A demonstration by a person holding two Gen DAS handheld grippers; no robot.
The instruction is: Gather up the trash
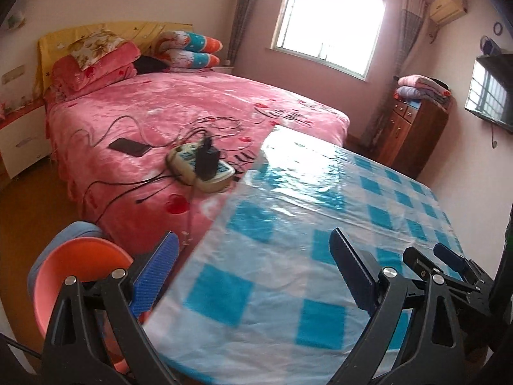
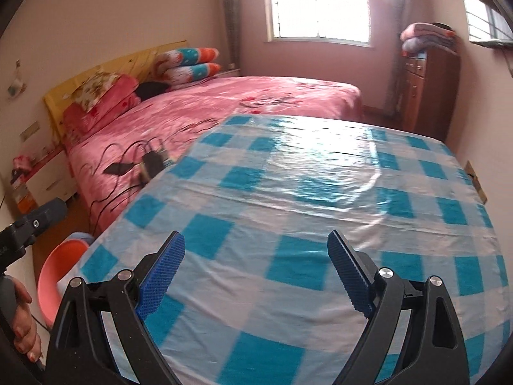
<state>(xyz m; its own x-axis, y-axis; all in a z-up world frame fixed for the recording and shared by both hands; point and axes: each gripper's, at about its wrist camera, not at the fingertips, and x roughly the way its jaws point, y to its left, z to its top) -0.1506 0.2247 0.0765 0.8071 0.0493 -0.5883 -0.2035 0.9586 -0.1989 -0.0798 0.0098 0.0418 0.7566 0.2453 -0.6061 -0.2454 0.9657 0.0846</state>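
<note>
As both tongs hang over the near edge of the table [image 1: 378,189], we note: left tongs [image 1: 252,234] gape wide, blue ribbed pads [image 1: 157,272] well apart, nothing betw. them but cloth below. Right tongs [image 2: 256,233] likewise wide, nothing gripped. Both tilt down toward the tabletop.

Table cover = glossy plastic cloth, blue/white check; it fills the space ahead of and under both tongs. Glare from the window [image 1: 327,22] sits on the far part of the cloth.

Trash: we can't make out any item as trash in either view, so can't tell where it lies. Views are somewhat blurred.

Left of left tongs, low, beside the table edge: coral plastic tub [image 1: 80,263], round rim, w/ sth grey-blue behind it; stool or basin, can't tell.

Ahead-left of both tongs, beyond the table edge: bed [image 1: 154,102] w/ pink blanket. On it, nearest the table: cream power strip [image 1: 179,160] w/ black charger [image 1: 206,158] plugged in, black cables trailing toward the floor, dark phone [image 1: 130,147] just left of the strip. Pillows [image 1: 189,48] stacked at the far headboard end.

Ahead-right of tongs, past the table: brown wood cabinet [image 1: 413,131], folded blankets [image 1: 420,86] on top. TV [image 1: 490,93] on the wall further right.

From the right wrist cam, left hand [image 2: 22,320] shows at the lower left edge, fingers wrapped on a handle.
</note>
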